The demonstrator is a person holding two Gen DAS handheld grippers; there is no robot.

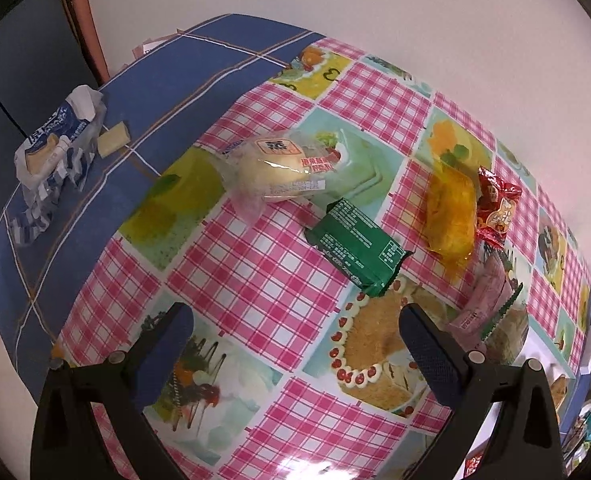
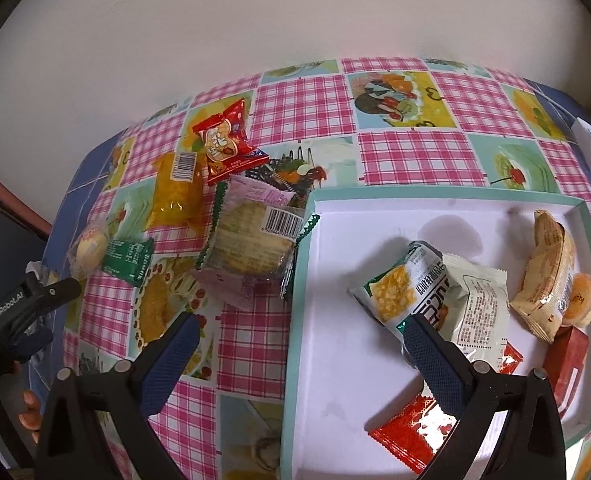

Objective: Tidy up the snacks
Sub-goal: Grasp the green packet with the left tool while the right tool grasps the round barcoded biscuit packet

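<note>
My left gripper hangs open above the checked tablecloth, nothing between its fingers. Ahead of it lie a green packet, a wrapped bun, a yellow packet, a red packet and a pink cracker pack. My right gripper is open too, straddling the left wall of the white box. Inside the box lie a corn-snack bag, a white packet, a beige bag and red sachets. The cracker pack rests against the box's left edge.
An opened blue-and-white wrapper and a loose wafer sit on the blue cloth at the left. A wall runs behind the table. In the right wrist view the other gripper and a person's fingers appear at lower left.
</note>
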